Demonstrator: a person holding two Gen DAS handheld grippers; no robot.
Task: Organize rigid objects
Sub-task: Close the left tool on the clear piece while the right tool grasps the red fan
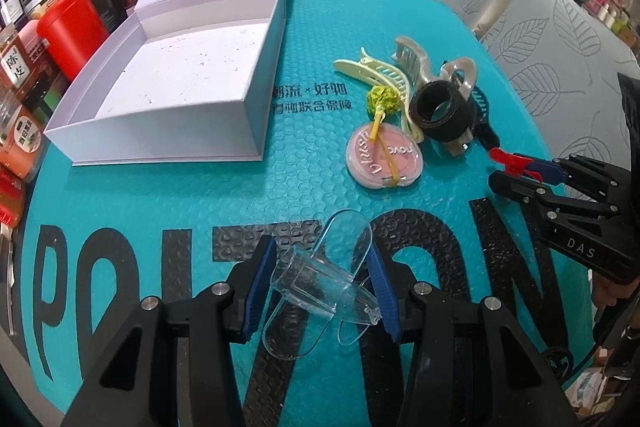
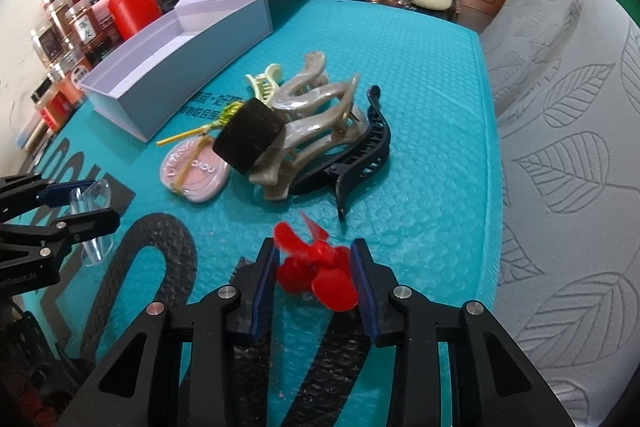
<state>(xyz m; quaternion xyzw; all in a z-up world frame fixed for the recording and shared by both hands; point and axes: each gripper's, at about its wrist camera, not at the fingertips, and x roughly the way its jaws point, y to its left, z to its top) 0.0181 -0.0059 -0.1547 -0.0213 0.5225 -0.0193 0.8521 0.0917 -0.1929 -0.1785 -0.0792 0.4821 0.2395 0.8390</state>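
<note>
Both grippers hold pieces ready for the open white cardboard box (image 1: 168, 83): left gripper (image 1: 322, 291) clamps a clear plastic clip (image 1: 320, 283), right gripper (image 2: 316, 275) a red plastic propeller (image 2: 320, 263).

The left gripper (image 1: 322, 279) has its jaws closed around a clear plastic piece (image 1: 320, 283). Ahead of them, a pink blush compact (image 1: 382, 159); ahead-left, an open white box (image 1: 180, 83).
</note>
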